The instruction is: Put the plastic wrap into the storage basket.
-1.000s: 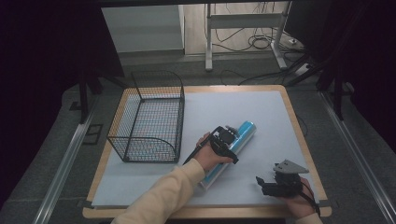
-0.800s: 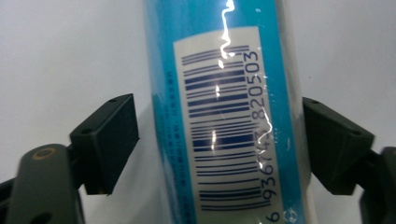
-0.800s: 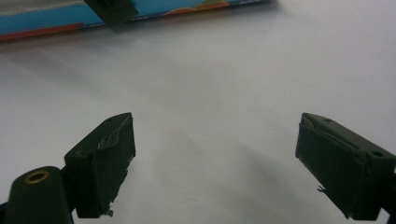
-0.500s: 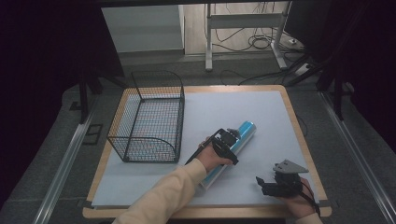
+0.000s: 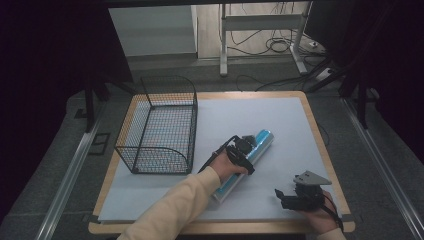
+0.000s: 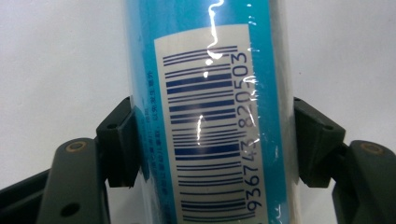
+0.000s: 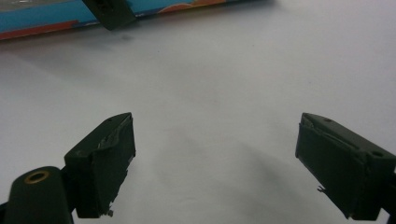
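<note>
Hardly anything is shifting since a moment ago: the blue tube (image 5: 245, 161) is lying on the desk (image 5: 280, 125) just right of the wire basket (image 5: 159, 127), its long axis running diagonally away from me. My left gripper (image 6: 212, 140) is straddling it mid-length, fingers (image 6: 122, 140) pinching its sides. My right gripper (image 5: 296, 196) is resting near the desk's front edge, fingers (image 7: 105, 158) spread, with open room between them.
</note>
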`<state>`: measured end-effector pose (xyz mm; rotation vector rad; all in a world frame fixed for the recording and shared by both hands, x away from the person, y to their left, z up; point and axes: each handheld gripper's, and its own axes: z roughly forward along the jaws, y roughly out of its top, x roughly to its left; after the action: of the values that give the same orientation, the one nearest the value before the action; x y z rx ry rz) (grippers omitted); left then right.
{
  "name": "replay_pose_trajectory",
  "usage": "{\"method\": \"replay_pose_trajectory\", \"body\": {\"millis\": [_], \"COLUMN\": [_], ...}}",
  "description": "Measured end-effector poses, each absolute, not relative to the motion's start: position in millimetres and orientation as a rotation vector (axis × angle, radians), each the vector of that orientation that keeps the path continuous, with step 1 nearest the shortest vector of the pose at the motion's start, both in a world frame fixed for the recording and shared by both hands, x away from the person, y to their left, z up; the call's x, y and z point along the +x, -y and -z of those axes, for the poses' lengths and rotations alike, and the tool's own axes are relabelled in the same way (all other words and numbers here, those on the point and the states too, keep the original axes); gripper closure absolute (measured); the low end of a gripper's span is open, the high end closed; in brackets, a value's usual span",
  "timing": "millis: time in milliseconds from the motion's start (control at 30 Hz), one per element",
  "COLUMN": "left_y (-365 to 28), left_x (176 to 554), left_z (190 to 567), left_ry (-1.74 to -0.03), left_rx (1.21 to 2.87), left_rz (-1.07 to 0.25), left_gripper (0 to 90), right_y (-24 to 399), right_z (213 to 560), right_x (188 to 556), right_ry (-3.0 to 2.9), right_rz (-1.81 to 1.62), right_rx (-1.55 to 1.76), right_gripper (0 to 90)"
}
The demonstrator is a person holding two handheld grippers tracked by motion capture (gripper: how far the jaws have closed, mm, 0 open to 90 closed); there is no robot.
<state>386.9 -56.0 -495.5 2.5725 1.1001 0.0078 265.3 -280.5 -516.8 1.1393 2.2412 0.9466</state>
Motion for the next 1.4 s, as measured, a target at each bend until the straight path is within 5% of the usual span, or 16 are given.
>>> {"method": "replay_pose_trajectory", "body": {"millis": [1400], "left_y": [28], "left_x": [379], "left_z": [472], "left_ry": [-1.068], "left_rx": [2.557], "left_rz": [-0.071], "left_gripper": [31.3], "right_y": [282], "right_z": [516], "right_x": [266], "right_ry": [-2.235], "right_rz": [-0.942], "right_rx": [1.140], "right_gripper": [12.2]}}
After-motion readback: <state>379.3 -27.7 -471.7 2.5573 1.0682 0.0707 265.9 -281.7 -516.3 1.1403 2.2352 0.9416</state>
